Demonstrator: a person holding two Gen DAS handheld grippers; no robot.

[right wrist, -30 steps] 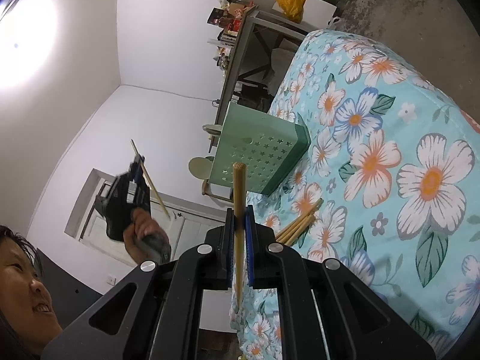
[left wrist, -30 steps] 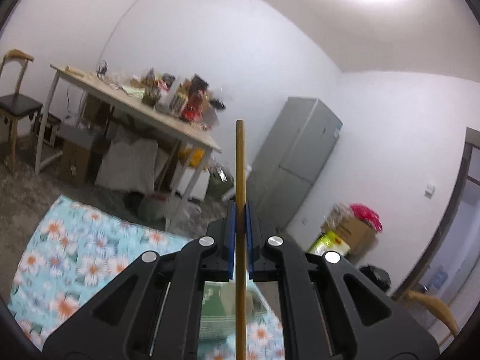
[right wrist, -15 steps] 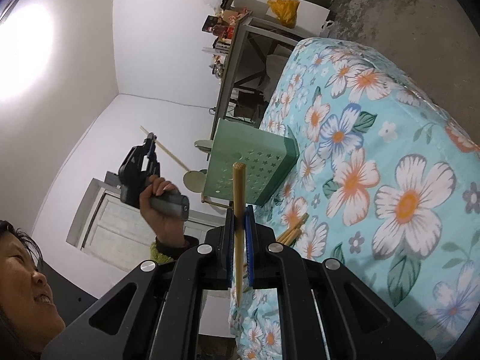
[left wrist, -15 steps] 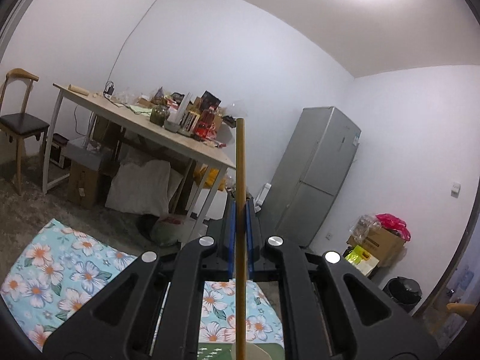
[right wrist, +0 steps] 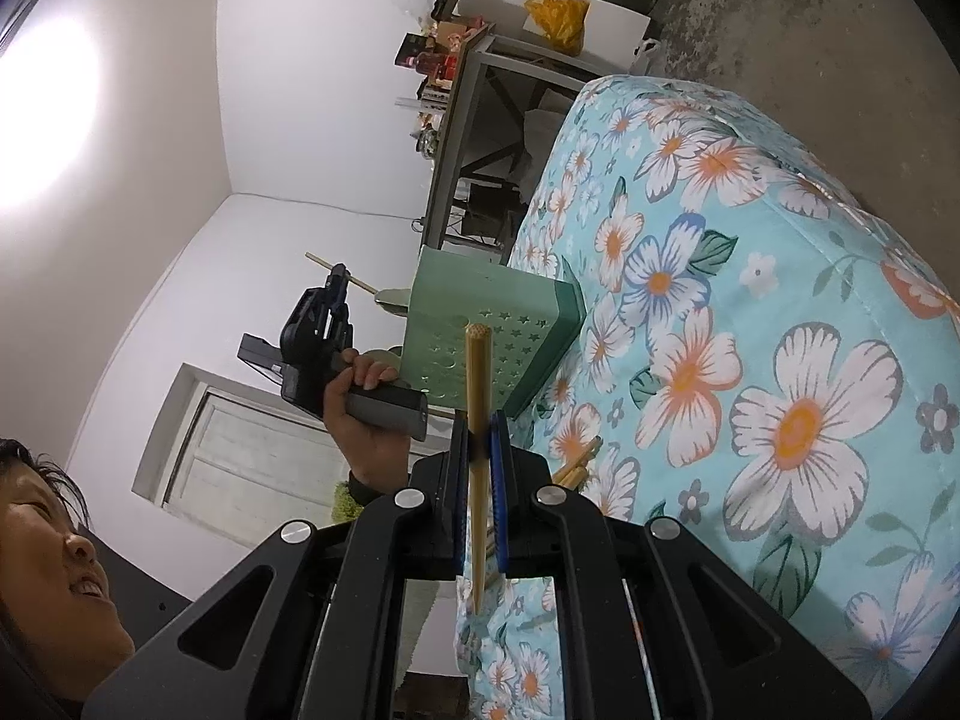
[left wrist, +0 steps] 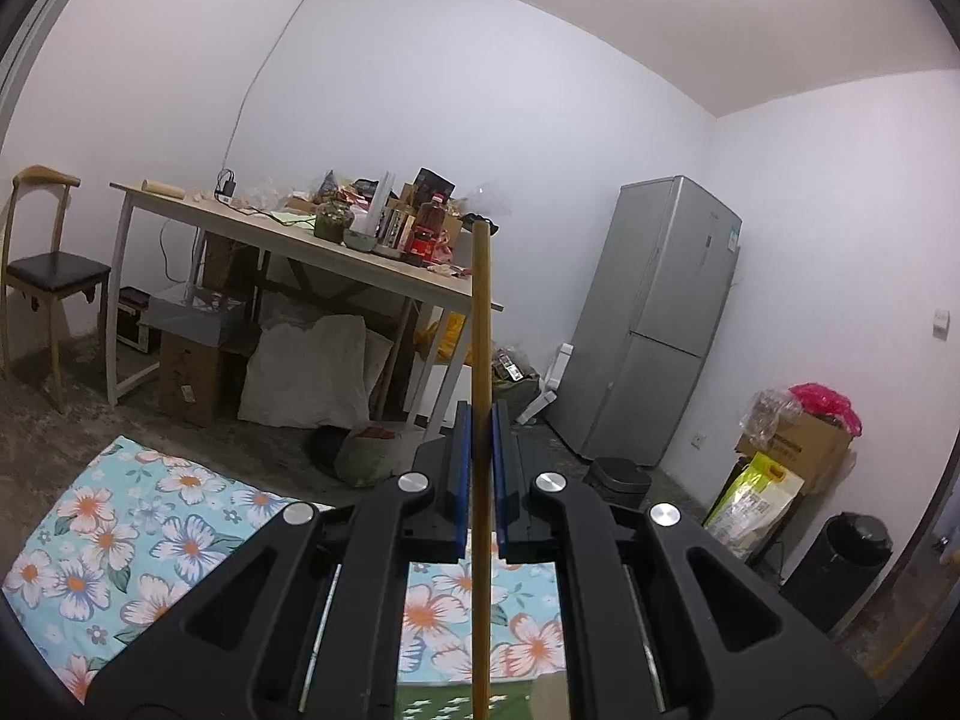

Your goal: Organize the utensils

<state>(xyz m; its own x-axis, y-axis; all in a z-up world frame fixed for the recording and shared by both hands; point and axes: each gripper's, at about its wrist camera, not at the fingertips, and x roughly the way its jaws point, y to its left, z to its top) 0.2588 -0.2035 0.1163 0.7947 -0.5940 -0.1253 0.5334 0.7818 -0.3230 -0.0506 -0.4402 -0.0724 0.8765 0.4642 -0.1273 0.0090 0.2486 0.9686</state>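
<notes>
The left tool point(left wrist: 479, 420) is pinching a wooden chopstick point(left wrist: 480, 324) between its blue pads point(left wrist: 461, 468), the stick standing upright through the middle of the left wrist view, its top end toward twelve o'clock and its lower part running down past the tool's black body to the six o'clock edge. Below it lies a floral cloth point(left wrist: 138, 534), light blue with white and orange flowers, and at six o'clock a strip of the green utensil holder point(left wrist: 444, 702) shows between the tool's arms. Farther off, at ten o'clock, a cluttered table point(left wrist: 288, 246) stands against the white wall with a chair point(left wrist: 48, 264) at nine o'clock and a grey fridge point(left wrist: 660, 324) at two o'clock. The right tool point(right wrist: 479, 432) is likewise clamped on a second chopstick point(right wrist: 478, 420), held upright between the pads with its blunt end toward twelve o'clock. In that rolled right wrist view the green utensil holder point(right wrist: 480, 324), pierced with star-shaped holes, rests on the floral cloth point(right wrist: 750, 360) just beyond the stick's tip. A few loose chopsticks point(right wrist: 579, 462) lie on the cloth at about three o'clock of the right tool's pads, close to them. At nine o'clock of the holder a person's hand point(right wrist: 360, 414) grips the handle of the left tool point(right wrist: 339, 282), whose chopstick point(right wrist: 345, 276) points up and to ten o'clock.
</notes>
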